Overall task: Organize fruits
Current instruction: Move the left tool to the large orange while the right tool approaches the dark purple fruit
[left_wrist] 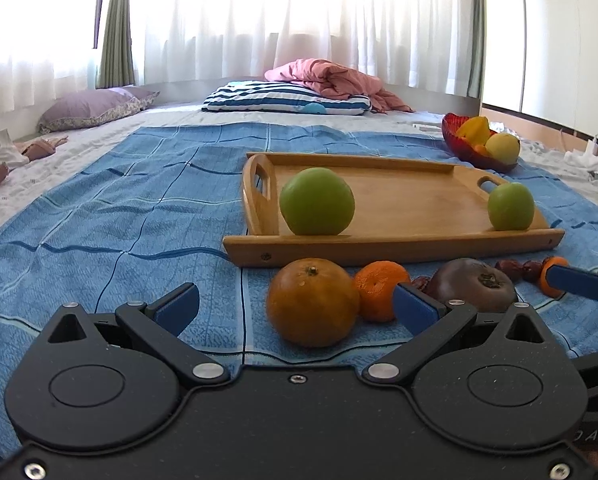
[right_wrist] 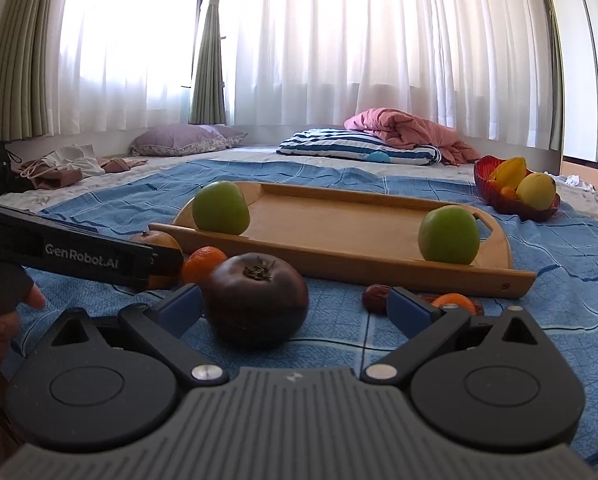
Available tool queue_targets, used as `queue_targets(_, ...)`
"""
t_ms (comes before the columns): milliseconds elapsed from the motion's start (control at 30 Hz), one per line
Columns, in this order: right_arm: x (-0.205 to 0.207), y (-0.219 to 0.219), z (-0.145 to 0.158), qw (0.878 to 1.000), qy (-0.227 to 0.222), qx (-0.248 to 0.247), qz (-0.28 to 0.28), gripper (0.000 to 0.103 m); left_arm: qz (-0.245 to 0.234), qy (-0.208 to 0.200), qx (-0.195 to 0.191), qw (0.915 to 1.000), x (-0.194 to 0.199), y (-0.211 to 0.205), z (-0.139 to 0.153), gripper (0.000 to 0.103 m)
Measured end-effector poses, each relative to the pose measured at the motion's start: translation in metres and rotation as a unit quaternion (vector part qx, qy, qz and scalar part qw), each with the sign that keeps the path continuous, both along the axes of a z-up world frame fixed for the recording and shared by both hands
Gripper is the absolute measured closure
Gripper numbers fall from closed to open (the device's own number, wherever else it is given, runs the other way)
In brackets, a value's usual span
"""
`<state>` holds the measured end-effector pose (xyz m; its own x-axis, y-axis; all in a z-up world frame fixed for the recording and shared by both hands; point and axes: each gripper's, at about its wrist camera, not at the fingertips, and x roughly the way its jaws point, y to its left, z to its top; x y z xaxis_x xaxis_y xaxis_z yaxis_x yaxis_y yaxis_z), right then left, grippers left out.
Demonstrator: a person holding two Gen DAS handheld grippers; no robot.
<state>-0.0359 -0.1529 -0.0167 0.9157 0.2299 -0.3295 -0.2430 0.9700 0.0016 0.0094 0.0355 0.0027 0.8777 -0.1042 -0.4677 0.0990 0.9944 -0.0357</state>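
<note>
Bedding under a blue checked cloth (left_wrist: 119, 208) carried everything, soft ground on which round fruit probably rolled easily. On it lay the wooden tray (left_wrist: 395, 246), holding two green apples (left_wrist: 317, 206) at opposite ends, its middle bare and its low front rim an edge to clear. Before that rim sat the large orange (left_wrist: 312, 302), likely firm and best taken across its widest part, between the wide-open jaws of the left gripper (left_wrist: 297, 304). Beside it, the dark persimmon (right_wrist: 257, 300), probably softer, lay within the equally wide right gripper (right_wrist: 295, 306). Smallest, a mandarin (left_wrist: 381, 290) touched the orange.
</note>
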Motion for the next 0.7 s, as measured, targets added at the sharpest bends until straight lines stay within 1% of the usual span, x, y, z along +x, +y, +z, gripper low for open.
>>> queue_targets(167, 0.003, 0.004, -0.001, 1.0, 0.01, 0.019, 0.01, 0.0, 0.004, 0.015, -0.019, 0.9997, 0.005, 0.005, -0.003, 0.012)
queue_targets(333, 0.009, 0.004, -0.002, 0.998, 0.024, 0.051, 0.004, 0.0, 0.006, 0.014, -0.013, 0.9998, 0.006, 0.006, -0.006, 0.016)
queue_targets(433, 0.011, 0.006, -0.004, 0.998, 0.031, 0.062, -0.003, 0.003, 0.01, 0.015, -0.013, 0.9997, 0.007, 0.008, -0.007, 0.016)
queue_targets(633, 0.014, 0.015, -0.008, 0.998, 0.036, 0.048, -0.01, 0.009, 0.006, 0.017, -0.017, 0.9997, 0.009, 0.009, -0.009, 0.017)
queue_targets(700, 0.015, 0.018, -0.008, 0.998, 0.039, 0.042, -0.013, 0.012, 0.004, 0.017, -0.019, 0.9997, 0.01, 0.009, -0.01, 0.019)
